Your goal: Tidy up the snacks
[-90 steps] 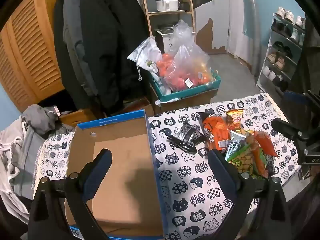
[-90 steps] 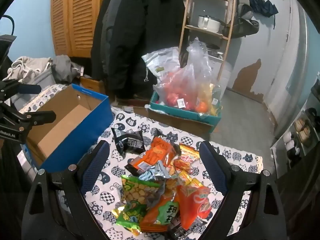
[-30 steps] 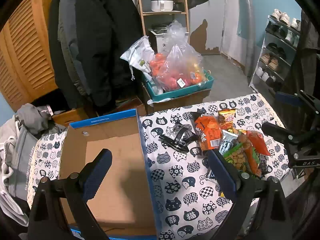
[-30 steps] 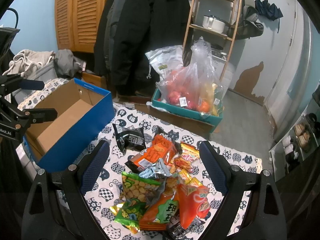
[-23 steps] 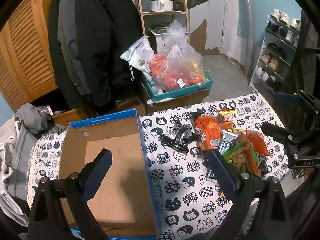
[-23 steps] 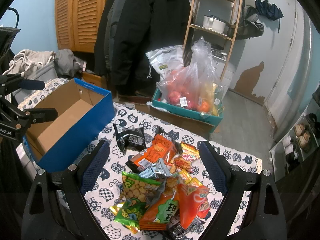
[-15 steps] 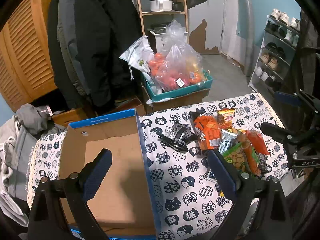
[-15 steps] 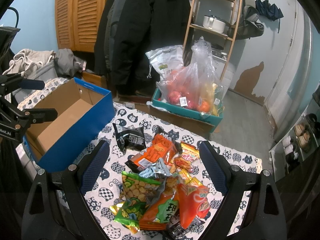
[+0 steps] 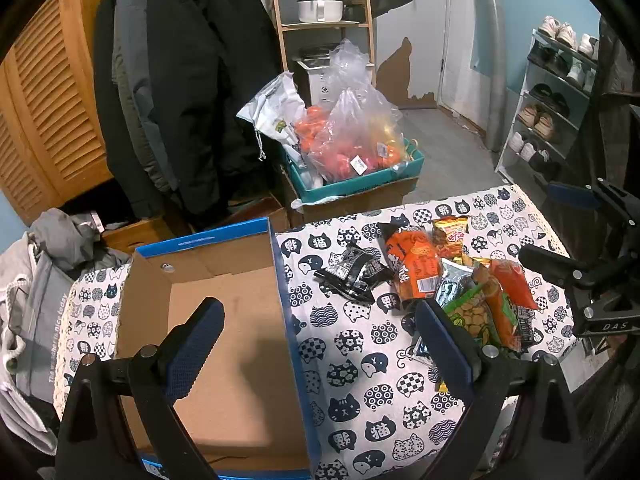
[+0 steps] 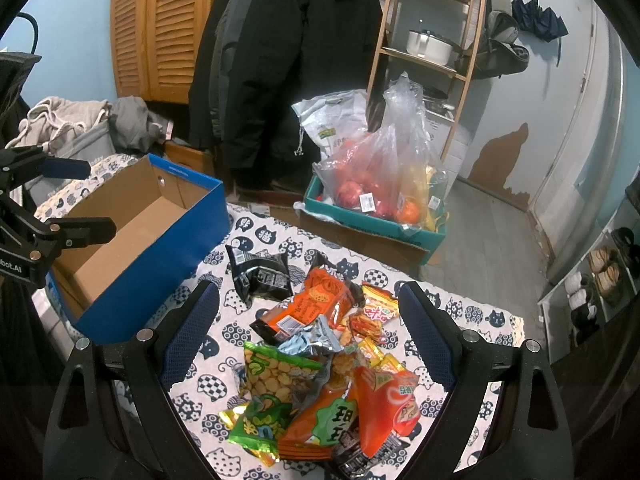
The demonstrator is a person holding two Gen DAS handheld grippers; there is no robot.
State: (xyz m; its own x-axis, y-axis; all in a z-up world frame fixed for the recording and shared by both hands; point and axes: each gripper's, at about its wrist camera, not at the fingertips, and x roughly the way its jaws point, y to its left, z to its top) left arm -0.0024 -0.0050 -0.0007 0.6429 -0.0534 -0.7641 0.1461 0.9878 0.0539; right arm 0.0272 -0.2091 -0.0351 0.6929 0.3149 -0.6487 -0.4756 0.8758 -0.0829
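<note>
On the table [image 9: 360, 360], under its cat-print cloth, we have the blue box [image 9: 224, 320] at our left, open and bare inside, with nothing packed yet, so we judge the sorting has not begun and we are at the choosing step. Right of the box lies the snack pile [image 10: 320, 356], a loose heap of overlapping packets well apart from the box wall. Our left gripper [image 9: 316, 344] hangs over the box's right wall, fingers spread wide and holding nothing; our right gripper [image 10: 308, 336] hangs above the pile, fingers likewise wide apart and empty. Nearest the box sits the black packet [image 10: 260, 274], lying alone just beside the heap, with the orange packet [image 10: 308, 304] next to it and the green packet [image 10: 276, 372] toward us. We reckon the next move calls for lowering the right gripper onto one loose packet, pinching a crimped edge rather than the puffed middle, then carrying it over to the box
</note>
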